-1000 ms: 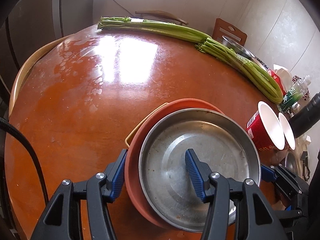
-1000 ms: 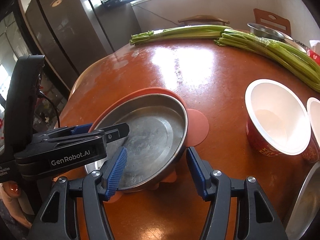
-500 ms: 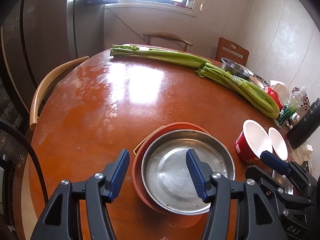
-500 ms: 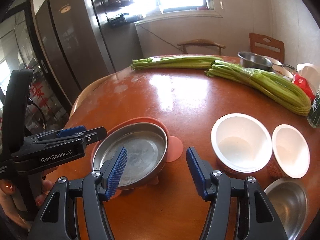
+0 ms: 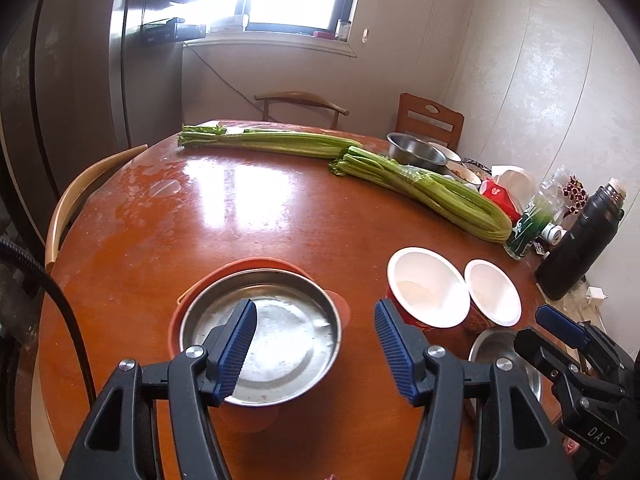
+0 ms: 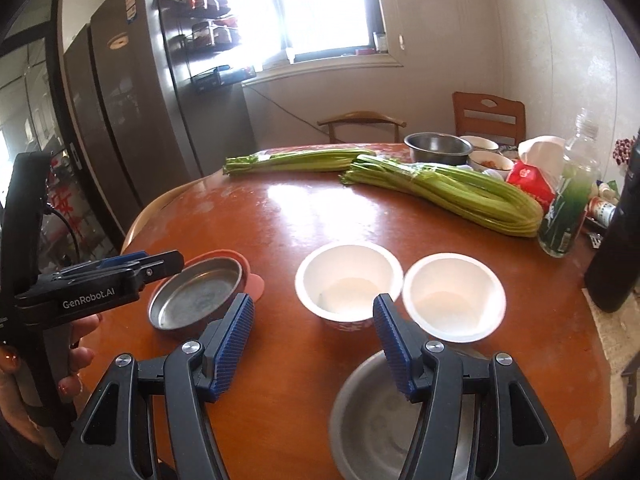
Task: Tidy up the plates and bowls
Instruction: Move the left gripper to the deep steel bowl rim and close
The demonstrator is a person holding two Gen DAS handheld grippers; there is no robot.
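Note:
A steel plate (image 5: 280,332) rests on an orange plate (image 5: 256,266) at the near left of the round table; both also show in the right wrist view (image 6: 196,298). Two white-lined paper bowls (image 5: 426,292) (image 5: 494,296) stand side by side to its right. A small steel bowl (image 6: 380,416) sits near the front edge. My left gripper (image 5: 316,350) is open and empty, raised above and behind the steel plate. My right gripper (image 6: 314,342) is open and empty, above the table between the plates and the small steel bowl.
Two celery bunches (image 5: 424,190) (image 5: 264,140) lie across the far side of the table (image 5: 248,200). A steel bowl (image 5: 416,154), small dishes, a red pack, a green bottle (image 6: 566,208) and a black flask (image 5: 580,240) crowd the right. Chairs stand at the back and left edges.
Both grippers have pulled back and up from the stacked plates, which stay on the table. The view now takes in both paper bowls and the small steel bowl.

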